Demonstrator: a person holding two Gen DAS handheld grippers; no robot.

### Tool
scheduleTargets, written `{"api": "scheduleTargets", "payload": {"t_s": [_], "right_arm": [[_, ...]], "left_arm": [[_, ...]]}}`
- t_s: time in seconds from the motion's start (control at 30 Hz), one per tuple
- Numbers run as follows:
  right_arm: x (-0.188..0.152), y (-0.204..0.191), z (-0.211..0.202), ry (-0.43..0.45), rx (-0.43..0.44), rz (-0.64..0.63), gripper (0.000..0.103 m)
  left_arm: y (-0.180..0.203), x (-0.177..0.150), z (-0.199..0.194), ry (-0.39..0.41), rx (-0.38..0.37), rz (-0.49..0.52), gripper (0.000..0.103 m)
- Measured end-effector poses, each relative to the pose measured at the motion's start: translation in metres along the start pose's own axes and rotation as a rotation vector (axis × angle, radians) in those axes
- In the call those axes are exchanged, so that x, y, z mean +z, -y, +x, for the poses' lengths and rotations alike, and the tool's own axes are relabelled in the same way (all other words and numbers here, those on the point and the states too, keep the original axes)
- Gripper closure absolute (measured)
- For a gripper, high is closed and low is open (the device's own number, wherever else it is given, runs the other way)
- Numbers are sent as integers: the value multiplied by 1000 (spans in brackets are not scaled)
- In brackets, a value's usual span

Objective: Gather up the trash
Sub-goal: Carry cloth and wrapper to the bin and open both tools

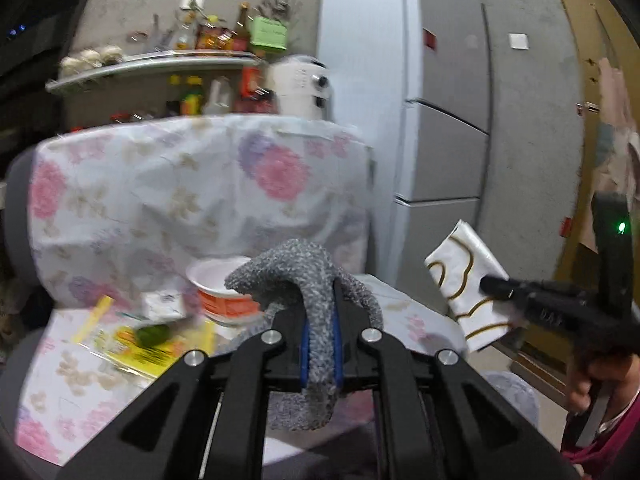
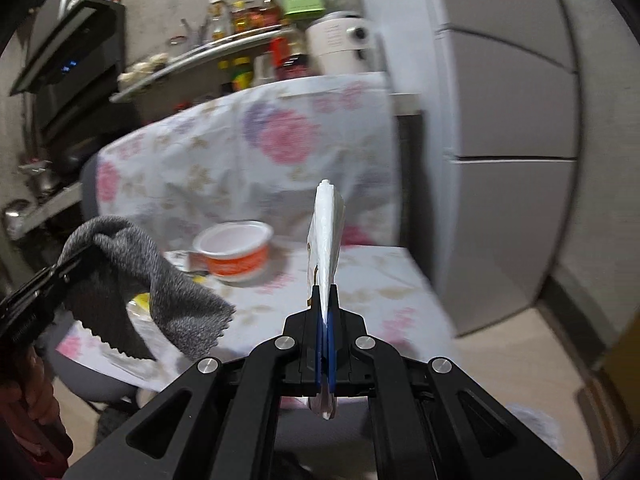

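Observation:
My left gripper (image 1: 320, 320) is shut on a grey knitted cloth (image 1: 304, 280), which drapes over its jaws above the chair seat. It also shows in the right wrist view (image 2: 68, 268) with the grey cloth (image 2: 160, 276) hanging from it. My right gripper (image 2: 325, 312) is shut on a flat white packet with gold lines (image 2: 326, 236), held edge-on and upright. In the left wrist view the right gripper (image 1: 496, 285) holds the white packet (image 1: 468, 280) at the right. An orange-and-white cup (image 1: 224, 292) and a yellow wrapper (image 1: 140, 340) lie on the seat.
A chair draped in floral fabric (image 1: 168, 184) holds the trash. A white fridge (image 1: 440, 100) stands to the right. A cluttered shelf (image 1: 160, 60) and white appliance (image 1: 300, 84) are behind. The wooden floor (image 2: 520, 352) shows at the right.

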State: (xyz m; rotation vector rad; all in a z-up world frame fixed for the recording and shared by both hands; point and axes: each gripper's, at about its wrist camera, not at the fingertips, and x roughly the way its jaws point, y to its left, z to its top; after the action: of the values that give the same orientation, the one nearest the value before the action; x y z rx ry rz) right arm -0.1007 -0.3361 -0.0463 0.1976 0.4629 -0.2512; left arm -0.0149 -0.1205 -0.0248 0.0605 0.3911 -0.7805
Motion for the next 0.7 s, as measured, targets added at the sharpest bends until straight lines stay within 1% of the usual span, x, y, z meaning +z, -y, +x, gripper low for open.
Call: {"api": "scheduleTargets", "payload": {"t_s": [0.07, 0.13, 0.17, 0.2, 0.27, 0.4, 0.5, 0.57, 0.7], "right_arm": [[-5, 12, -14, -2, -60, 7, 101], [-11, 23, -31, -10, -140, 13, 101], [-16, 29, -39, -14, -175, 20, 101], [-20, 34, -46, -12, -198, 27, 101], [-31, 46, -65, -9, -257, 52, 101], [-52, 73, -96, -5, -348, 103, 101], [-66, 95, -115, -9, -431, 134, 101], [-74, 111, -123, -12, -456, 168, 101], [-94, 144, -125, -13, -489, 249, 100]], "left_arm": [[11, -7, 8, -26, -46, -2, 97], [27, -16, 16, -57, -147, -15, 97], [35, -20, 17, -63, -178, -12, 97], [47, -23, 19, -67, -221, -1, 97], [67, -27, 23, -72, -275, 31, 97], [119, -34, 33, -91, -406, 96, 97], [151, -35, 38, -76, -473, 120, 97], [172, -40, 44, -79, -510, 136, 97], [200, -59, 60, -108, -536, 174, 96]]}}
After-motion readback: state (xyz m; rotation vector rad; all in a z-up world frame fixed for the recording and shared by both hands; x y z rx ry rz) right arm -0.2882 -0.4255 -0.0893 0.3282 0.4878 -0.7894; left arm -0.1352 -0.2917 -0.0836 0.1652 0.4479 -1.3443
